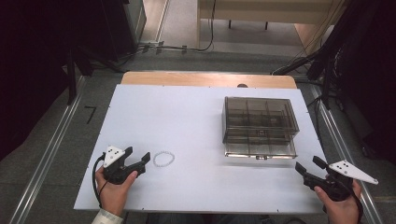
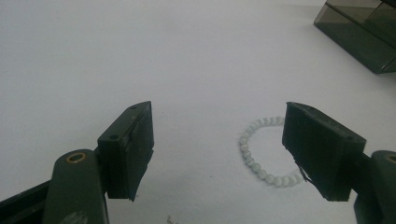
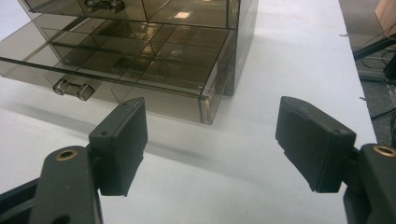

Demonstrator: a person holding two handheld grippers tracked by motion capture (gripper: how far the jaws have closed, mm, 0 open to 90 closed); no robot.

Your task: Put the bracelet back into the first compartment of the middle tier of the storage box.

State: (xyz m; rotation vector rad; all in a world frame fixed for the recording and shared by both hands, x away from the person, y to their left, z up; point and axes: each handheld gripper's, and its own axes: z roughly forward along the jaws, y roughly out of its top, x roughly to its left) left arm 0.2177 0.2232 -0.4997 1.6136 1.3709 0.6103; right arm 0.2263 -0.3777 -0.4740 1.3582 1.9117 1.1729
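The left gripper (image 1: pixel 142 161) hovers spread just short of the bracelet (image 1: pixel 164 159), which lies loose on the table (image 1: pixel 187 121), untouched; in the left gripper view it sits by one jaw's tip. The right gripper (image 1: pixel 309 166) is spread and empty near the box (image 1: pixel 259 120). Farther off, the drawer (image 1: pixel 260 150) already stands pulled out. Judging by this, grasping and stowing the bracelet remain.

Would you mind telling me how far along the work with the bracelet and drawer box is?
Done: the bottom drawer of the box is pulled out. In hand: the open left gripper reaches for the bracelet, not yet gripped. Left, probably: putting it in the drawer.
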